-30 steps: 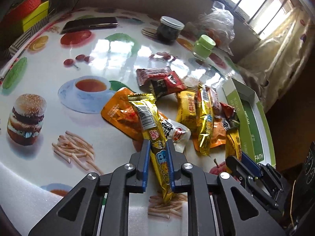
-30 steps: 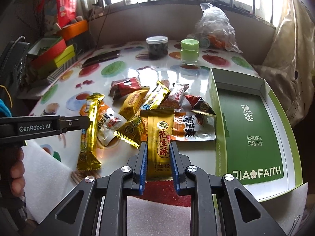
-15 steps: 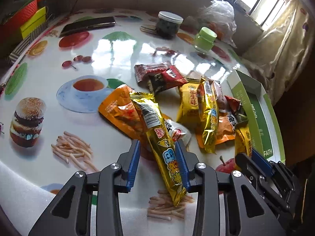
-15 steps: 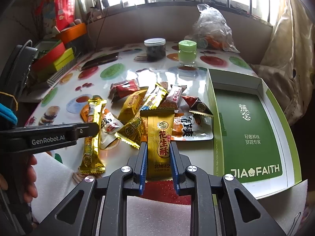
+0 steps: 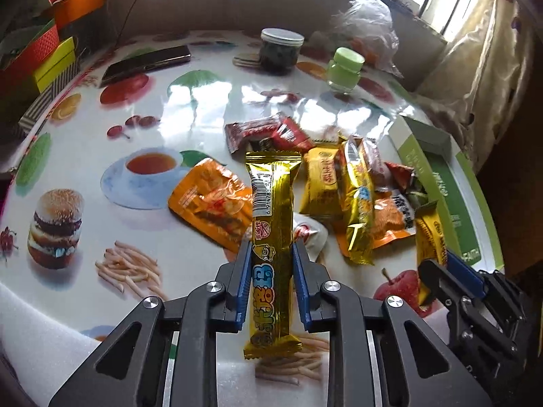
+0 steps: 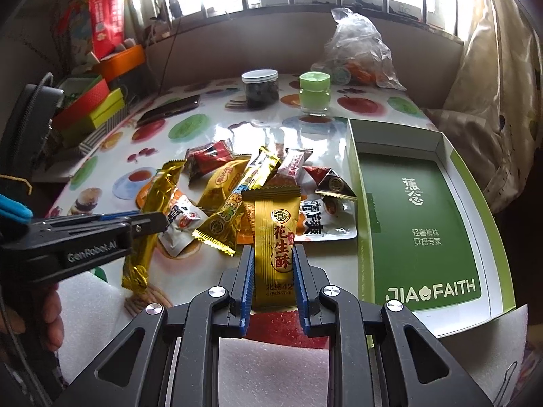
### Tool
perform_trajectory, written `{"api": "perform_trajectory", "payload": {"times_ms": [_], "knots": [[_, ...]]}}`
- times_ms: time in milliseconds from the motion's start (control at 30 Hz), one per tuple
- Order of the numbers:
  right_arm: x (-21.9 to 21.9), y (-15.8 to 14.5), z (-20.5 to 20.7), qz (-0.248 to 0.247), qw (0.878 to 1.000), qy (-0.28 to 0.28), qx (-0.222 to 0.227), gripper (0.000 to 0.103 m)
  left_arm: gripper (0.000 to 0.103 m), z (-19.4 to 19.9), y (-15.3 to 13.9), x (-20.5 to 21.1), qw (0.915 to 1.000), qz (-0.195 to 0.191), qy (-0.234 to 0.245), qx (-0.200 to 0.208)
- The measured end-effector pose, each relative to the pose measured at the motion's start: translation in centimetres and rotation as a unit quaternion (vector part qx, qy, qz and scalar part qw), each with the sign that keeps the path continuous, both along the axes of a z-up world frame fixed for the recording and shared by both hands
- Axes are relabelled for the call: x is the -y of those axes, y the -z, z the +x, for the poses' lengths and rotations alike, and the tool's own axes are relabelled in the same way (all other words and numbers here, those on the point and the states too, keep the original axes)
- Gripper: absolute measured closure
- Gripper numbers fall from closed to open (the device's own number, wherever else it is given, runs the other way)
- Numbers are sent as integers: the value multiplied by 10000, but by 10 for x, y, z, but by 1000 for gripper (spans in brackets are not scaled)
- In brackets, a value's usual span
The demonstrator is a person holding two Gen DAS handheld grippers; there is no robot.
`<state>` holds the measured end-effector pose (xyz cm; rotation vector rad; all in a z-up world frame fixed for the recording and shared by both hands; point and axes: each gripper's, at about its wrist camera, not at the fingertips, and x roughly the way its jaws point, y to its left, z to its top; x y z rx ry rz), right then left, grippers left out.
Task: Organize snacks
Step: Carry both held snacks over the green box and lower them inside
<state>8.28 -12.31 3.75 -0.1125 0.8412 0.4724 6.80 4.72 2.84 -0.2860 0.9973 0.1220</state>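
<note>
Long gold foil snack bar (image 5: 272, 237) clamped lengthwise in the left gripper (image 5: 272, 264), blue pads (image 5: 245, 271) pinching its lower half, barcode end poking up and out over the pile. Peanut-candy packet in gold wrapper (image 6: 275, 237) pinched the same way in the right gripper (image 6: 273, 271), jaws narrow on its sides. Both lifted clear of the loose heap of mixed wrapped snacks (image 6: 237, 183) on the glossy food-print tablecloth (image 5: 85, 149). Open green-and-white cardboard box (image 6: 424, 224) just to the right of the heap, bare inside. Probably the carry-to-box step. Best done by keeping the squeeze steady on slippery foil, swinging the right packet over the near wall first, lowering flat along one edge, then bringing the long bar alongside it. Worth watching: the two grippers crossing paths, the bar's free end catching the box rim.
</note>
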Motion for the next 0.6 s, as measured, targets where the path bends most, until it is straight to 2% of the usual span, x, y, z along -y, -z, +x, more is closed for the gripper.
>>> {"api": "perform_trajectory", "payload": {"times_ms": [100,600], "knots": [[4,-5,0,56,10000,48,45,82,79,-1,-10,3,9999,62,68,123],[35,-33,3,-37,9983,479,338,82,79,15,-49,41,9958,-187,758,479]]}}
